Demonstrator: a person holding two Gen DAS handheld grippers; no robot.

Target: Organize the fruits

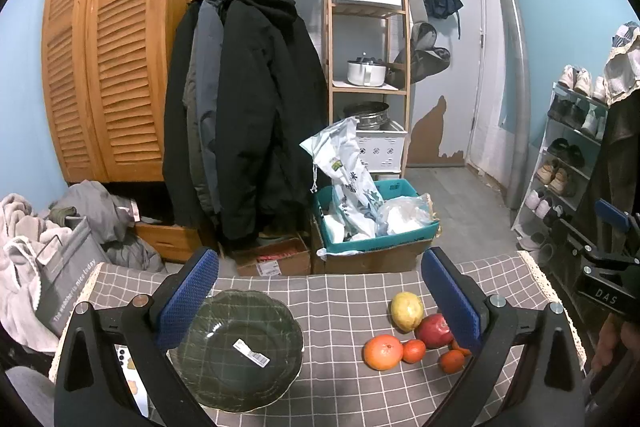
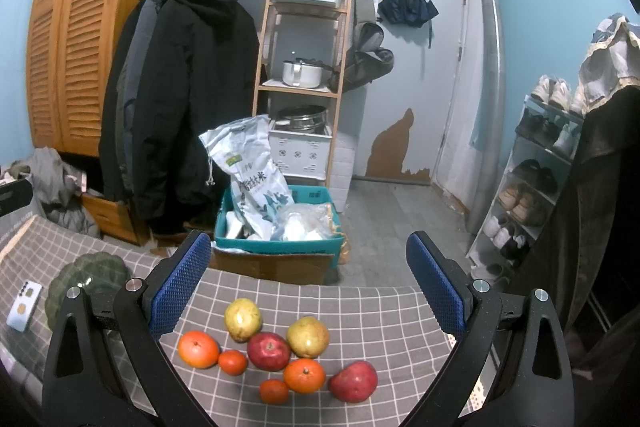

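A dark green glass plate [image 1: 240, 347] with a barcode sticker lies on the grey checked tablecloth [image 1: 340, 379], under my open, empty left gripper [image 1: 320, 291]. To its right lies a group of fruit: a yellow pear [image 1: 407, 310], a red apple [image 1: 434, 330], a big orange [image 1: 383, 351] and small tangerines [image 1: 413, 351]. In the right wrist view my open, empty right gripper [image 2: 308, 279] hovers over the same fruit: two pears [image 2: 243, 319], two red apples [image 2: 269, 351], oranges [image 2: 198, 349] and tangerines [image 2: 232, 362]. The plate [image 2: 88, 275] is at the left.
A white phone [image 2: 23, 305] lies left of the plate. Past the table's far edge stand cardboard boxes and a teal crate [image 1: 376, 227] with bags. Hanging coats [image 1: 248, 115], a wooden shelf [image 1: 368, 47] and a shoe rack [image 2: 532, 179] stand behind.
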